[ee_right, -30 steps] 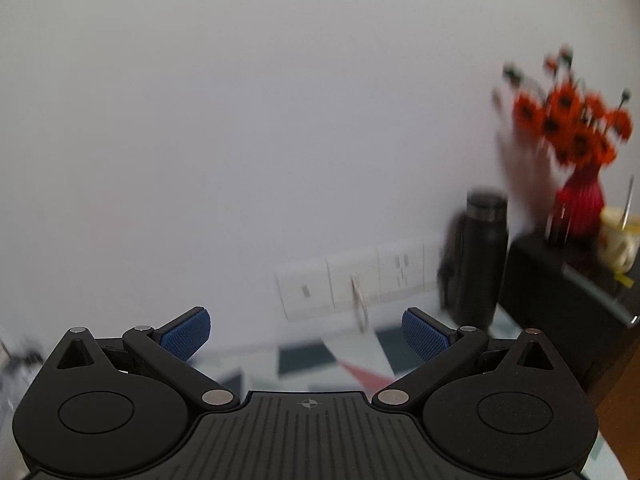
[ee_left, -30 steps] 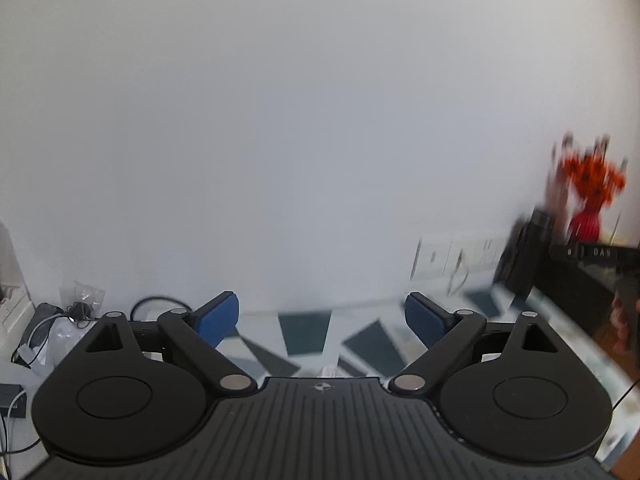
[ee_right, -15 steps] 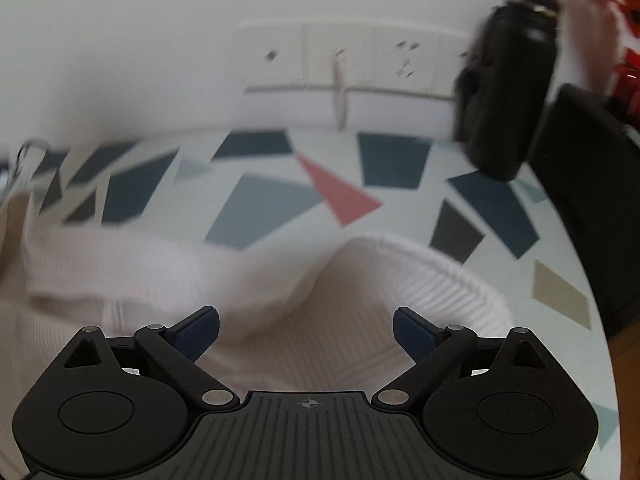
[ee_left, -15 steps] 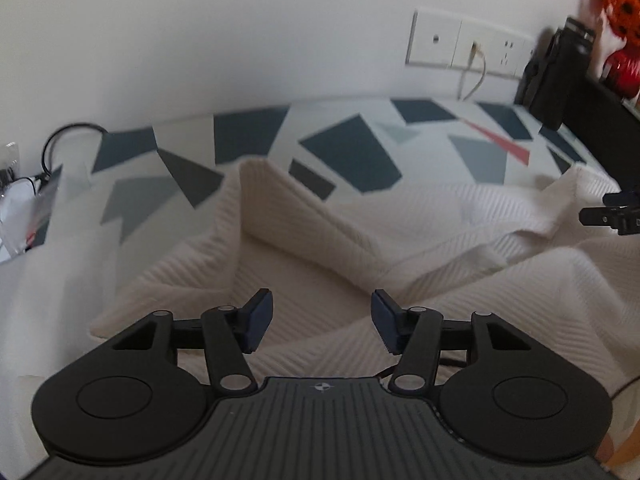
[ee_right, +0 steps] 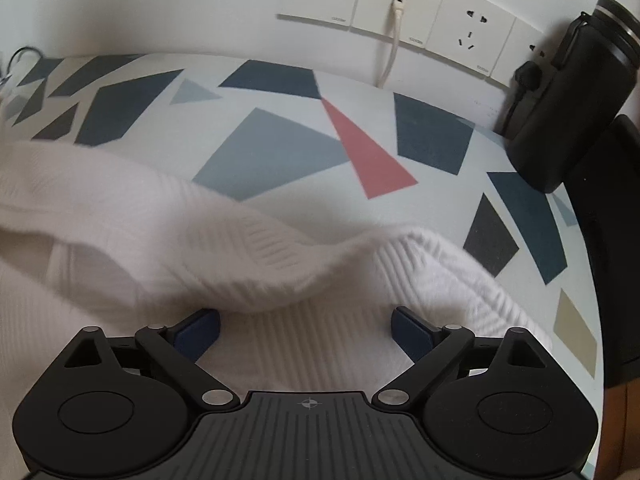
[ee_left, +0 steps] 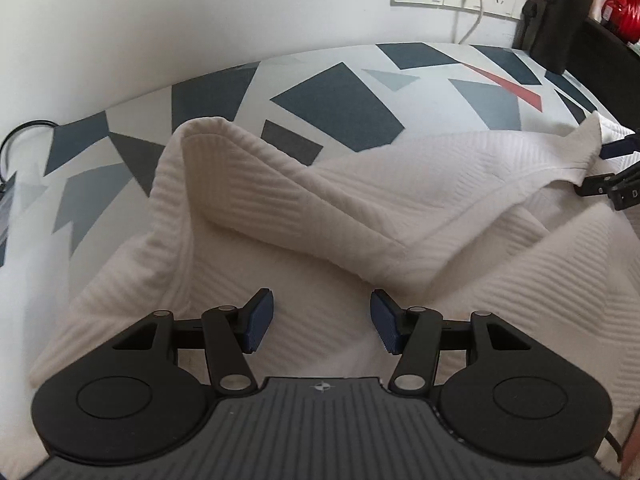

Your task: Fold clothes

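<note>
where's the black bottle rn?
The black bottle stands at the far right of the right wrist view, on the patterned tabletop against the wall, just right of the wall sockets; the left wrist view shows it top right.

The far strip of the patterned tabletop between the heaped cream garment and the wall lay bare, leaving room to pass there. At the far right, a black bottle and a dark cabinet closed off that side, with a white cable hanging from the wall sockets. The garment's raised folds blocked the near and middle ground.
</note>
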Available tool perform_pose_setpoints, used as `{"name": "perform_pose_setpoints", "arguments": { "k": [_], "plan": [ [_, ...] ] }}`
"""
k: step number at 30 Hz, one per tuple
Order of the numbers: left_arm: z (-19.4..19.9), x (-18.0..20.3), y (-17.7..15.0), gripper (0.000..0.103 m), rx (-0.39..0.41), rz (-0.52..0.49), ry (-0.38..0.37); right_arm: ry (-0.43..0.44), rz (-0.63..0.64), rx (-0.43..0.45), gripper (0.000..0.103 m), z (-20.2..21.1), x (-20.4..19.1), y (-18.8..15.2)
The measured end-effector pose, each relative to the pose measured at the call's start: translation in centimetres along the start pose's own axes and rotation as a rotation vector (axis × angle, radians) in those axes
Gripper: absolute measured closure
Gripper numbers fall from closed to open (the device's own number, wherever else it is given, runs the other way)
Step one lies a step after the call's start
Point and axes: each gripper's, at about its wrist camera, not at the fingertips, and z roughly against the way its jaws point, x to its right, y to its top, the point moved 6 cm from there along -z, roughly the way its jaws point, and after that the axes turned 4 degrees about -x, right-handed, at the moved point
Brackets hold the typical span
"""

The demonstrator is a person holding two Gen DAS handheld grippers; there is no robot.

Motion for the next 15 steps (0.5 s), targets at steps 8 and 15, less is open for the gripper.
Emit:
{"name": "perform_pose_setpoints", "arguments": {
  "k": [8, 15],
  "plan": [
    [-2.3, -2.1, 3.9, 0.048, 0.070, 0.040, -0.025, -0.027, -0.065, 0.007, 0.017, -1.9, 1.5, 3.7],
    [-4.2, -4.3, 8.9, 0.042, 0.155, 0.100, 0.041, -0.019, -0.258, 0.078, 0.019, -3.5, 4.2, 7.6]
  ]
}}
